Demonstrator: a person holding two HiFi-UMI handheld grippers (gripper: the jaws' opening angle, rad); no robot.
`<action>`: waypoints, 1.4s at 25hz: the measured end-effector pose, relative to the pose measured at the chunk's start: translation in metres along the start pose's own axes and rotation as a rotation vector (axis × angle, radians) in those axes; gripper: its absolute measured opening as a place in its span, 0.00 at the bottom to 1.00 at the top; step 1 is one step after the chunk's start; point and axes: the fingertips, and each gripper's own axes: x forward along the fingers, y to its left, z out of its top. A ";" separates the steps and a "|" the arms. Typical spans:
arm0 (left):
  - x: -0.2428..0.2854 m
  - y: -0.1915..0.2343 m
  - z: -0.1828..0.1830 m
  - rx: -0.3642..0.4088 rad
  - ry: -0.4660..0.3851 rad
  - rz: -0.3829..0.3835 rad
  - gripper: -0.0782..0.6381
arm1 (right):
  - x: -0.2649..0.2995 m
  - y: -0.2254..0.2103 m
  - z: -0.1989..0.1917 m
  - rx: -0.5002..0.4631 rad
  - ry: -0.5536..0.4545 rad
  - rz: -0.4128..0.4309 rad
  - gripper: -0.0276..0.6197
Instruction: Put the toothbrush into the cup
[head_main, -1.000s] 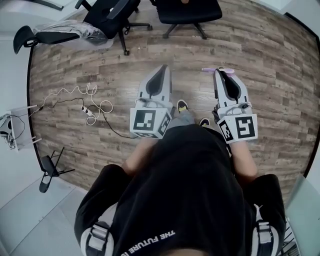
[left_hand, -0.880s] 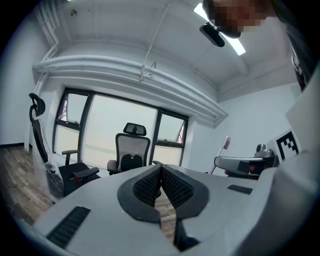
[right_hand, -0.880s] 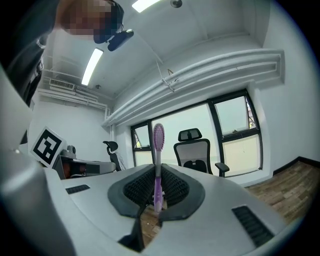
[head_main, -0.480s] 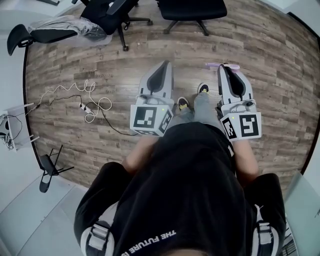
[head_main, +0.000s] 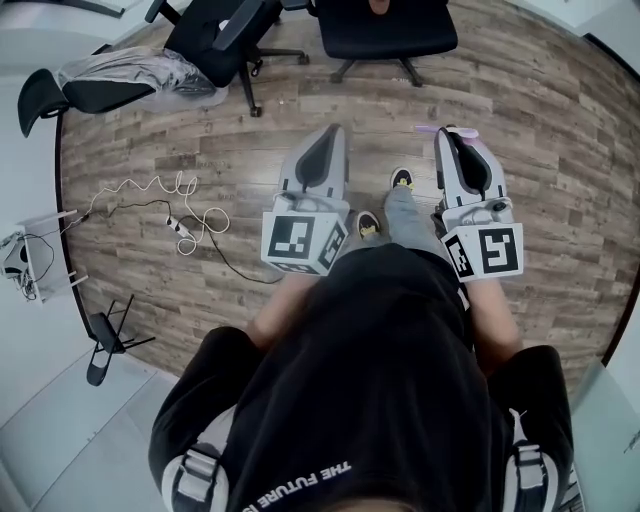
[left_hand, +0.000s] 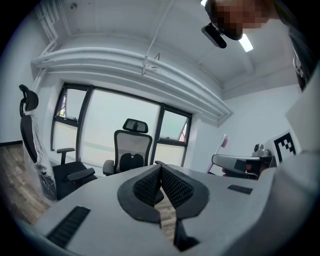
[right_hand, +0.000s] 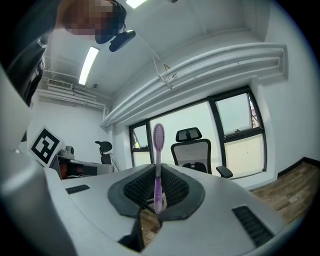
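A purple toothbrush (right_hand: 158, 165) stands upright between the pads of my right gripper (right_hand: 158, 186), which is shut on its handle, bristle head up. In the head view the toothbrush (head_main: 447, 131) sticks out sideways at the tip of the right gripper (head_main: 456, 136). My left gripper (head_main: 327, 134) is held level beside it, with its jaws closed together and nothing between them (left_hand: 161, 175). The left gripper view also catches the toothbrush (left_hand: 223, 142) off to the right. No cup shows in any view. Both grippers are carried in front of a walking person, above the floor.
Wooden floor (head_main: 540, 120) lies below. Two black office chairs (head_main: 385, 25) (head_main: 215, 30) stand ahead, and a third chair (right_hand: 192, 150) stands by the windows. A white cable and power strip (head_main: 180, 215) lie at left. The person's shoe (head_main: 401, 179) steps between the grippers.
The person has walked forward, with one foot swinging ahead between the grippers. Both grippers travelled along together, and the right one kept its hold on the toothbrush.
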 end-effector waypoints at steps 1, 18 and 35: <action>0.011 0.000 0.003 0.004 0.002 0.001 0.14 | 0.007 -0.010 0.001 0.002 -0.002 0.001 0.12; 0.122 -0.013 0.033 0.069 0.006 0.062 0.14 | 0.071 -0.115 0.017 0.047 -0.045 0.048 0.12; 0.205 0.057 0.046 0.032 0.019 0.029 0.14 | 0.180 -0.133 0.010 0.032 0.001 0.040 0.12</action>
